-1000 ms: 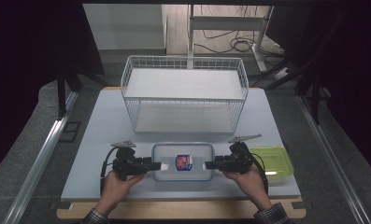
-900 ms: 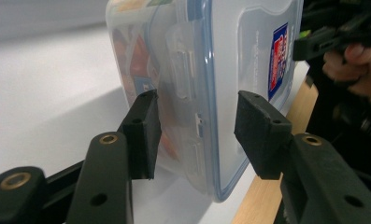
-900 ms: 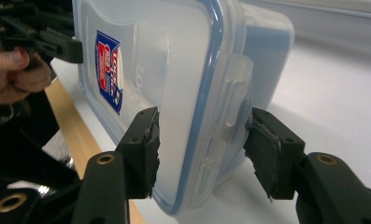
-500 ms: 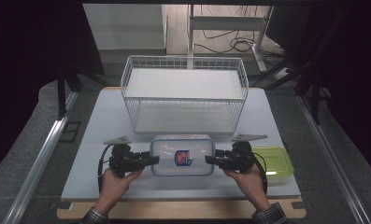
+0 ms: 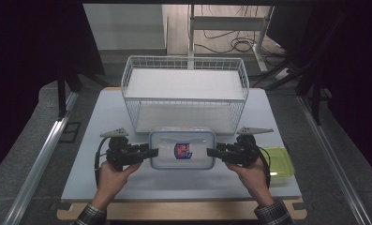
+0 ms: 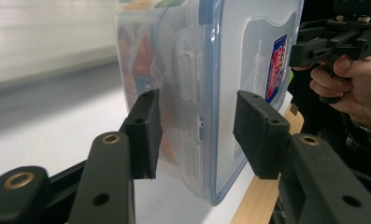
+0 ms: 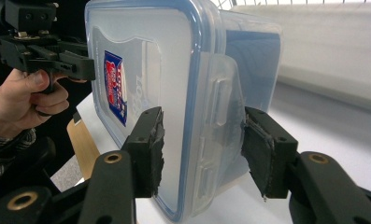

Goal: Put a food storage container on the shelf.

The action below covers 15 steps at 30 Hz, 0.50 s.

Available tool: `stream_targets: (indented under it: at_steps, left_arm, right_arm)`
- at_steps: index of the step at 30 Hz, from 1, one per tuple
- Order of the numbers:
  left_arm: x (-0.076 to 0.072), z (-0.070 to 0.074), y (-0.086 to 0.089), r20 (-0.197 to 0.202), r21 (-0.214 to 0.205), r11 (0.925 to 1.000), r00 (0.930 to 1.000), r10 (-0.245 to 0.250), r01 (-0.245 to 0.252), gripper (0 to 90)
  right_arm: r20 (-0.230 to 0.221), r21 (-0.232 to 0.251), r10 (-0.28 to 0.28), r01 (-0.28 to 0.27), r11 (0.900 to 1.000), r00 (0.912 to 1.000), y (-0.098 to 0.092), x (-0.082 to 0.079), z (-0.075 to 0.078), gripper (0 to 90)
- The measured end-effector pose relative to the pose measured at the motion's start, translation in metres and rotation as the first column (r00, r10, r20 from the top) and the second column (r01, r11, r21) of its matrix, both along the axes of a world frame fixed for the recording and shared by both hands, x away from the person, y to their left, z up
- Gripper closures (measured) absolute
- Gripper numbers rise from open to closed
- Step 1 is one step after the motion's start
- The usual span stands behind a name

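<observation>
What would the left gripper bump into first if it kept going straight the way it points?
The left gripper already grips the clear lidded box at one end. Pushing straight on, it would press into that box first; beyond it, the right gripper probably faces it from the opposite end.

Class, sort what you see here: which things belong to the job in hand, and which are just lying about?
In the job:
lidded plastic container
left tongs
right tongs

Lying about:
white wire basket
green container
white table mat
</observation>
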State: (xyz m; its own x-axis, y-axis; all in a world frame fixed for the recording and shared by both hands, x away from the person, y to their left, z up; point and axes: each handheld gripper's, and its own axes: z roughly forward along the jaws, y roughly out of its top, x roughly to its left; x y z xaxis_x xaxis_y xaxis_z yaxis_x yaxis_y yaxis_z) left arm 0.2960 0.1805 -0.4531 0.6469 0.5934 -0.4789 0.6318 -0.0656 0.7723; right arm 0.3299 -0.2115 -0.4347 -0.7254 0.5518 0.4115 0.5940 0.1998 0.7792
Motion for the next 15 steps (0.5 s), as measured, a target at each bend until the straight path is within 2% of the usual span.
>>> stream_targets:
  at_steps: [7, 15]
  left_arm:
    - [0.007, 0.019, -0.002, 0.024, 0.001, 0.9999, 0.9996, 0.011, -0.011, 52.4]
    - [0.015, 0.032, -0.004, 0.036, 0.001, 0.9999, 0.9993, 0.014, -0.014, 52.4]
  right_arm:
    - [0.014, 0.028, -0.007, 0.007, 0.9996, 0.9999, -0.002, 0.008, 0.015, 50.3]
    - [0.019, 0.051, -0.016, 0.015, 0.9986, 0.9997, -0.005, 0.017, 0.027, 50.3]
